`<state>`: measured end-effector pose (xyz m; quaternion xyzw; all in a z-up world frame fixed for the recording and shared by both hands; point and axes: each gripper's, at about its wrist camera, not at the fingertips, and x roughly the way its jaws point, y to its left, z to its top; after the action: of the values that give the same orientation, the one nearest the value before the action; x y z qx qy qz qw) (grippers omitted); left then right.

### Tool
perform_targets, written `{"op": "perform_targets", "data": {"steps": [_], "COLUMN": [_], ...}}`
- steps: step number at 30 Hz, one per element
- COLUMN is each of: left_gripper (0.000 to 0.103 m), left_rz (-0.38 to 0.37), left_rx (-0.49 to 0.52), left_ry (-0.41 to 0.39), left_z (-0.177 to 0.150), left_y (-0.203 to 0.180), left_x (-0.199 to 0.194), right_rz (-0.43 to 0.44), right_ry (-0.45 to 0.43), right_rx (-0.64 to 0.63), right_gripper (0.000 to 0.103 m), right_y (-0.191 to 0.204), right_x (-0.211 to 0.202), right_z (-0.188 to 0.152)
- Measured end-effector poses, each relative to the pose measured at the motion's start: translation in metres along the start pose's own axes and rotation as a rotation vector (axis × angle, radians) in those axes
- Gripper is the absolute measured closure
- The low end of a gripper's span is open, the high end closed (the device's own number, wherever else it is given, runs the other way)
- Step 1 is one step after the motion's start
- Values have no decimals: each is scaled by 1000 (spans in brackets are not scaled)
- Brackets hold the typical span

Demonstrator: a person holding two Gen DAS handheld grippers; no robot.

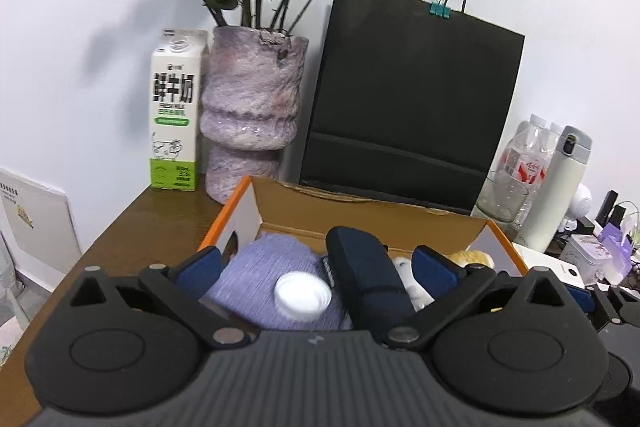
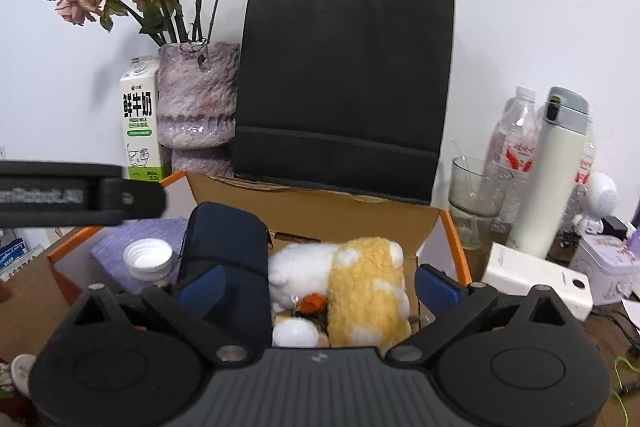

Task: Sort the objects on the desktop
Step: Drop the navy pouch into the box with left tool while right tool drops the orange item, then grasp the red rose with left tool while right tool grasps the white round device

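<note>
Both my grippers hang over the open cardboard box (image 2: 360, 215) on the counter (image 1: 132, 223), jaws released and holding nothing. My left gripper (image 1: 316, 267) sits above the box's left half: the white cap (image 1: 303, 295) lies between its fingers but below them, resting on the purple cloth (image 1: 264, 267), with the dark blue pouch (image 1: 366, 283) just to the right of the cap. My right gripper (image 2: 318, 285) is spread over the right half, where the yellow-and-white plush toy (image 2: 360, 291) lies between and below its fingers, touching the dark blue pouch on its left; a second white cap-like piece (image 2: 295, 333) lies beside the toy's near end. Behind the box stand the black paper bag (image 2: 344, 83), vase (image 2: 196, 95) and milk carton (image 2: 138, 123).
</note>
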<state>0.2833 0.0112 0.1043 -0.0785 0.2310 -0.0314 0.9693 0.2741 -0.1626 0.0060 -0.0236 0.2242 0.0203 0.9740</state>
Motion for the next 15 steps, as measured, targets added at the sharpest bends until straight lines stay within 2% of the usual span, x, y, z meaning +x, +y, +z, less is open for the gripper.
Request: {"op": "perform_targets", "data": {"steps": [7,15], "left_gripper": [0,0], "left_rz": [32,99], "left_rx": [9,-25], "left_ry": [37,85], "left_z": [-19,-42], "left_y": [22,62], "left_x": [-36,-70], "right_rz": [2,27], "right_ry": [20,55], "right_rx": [19,9], "right_gripper": [1,1], "right_y": [3,26], "right_x": [-34,-64], "right_z": [-20,-49]}}
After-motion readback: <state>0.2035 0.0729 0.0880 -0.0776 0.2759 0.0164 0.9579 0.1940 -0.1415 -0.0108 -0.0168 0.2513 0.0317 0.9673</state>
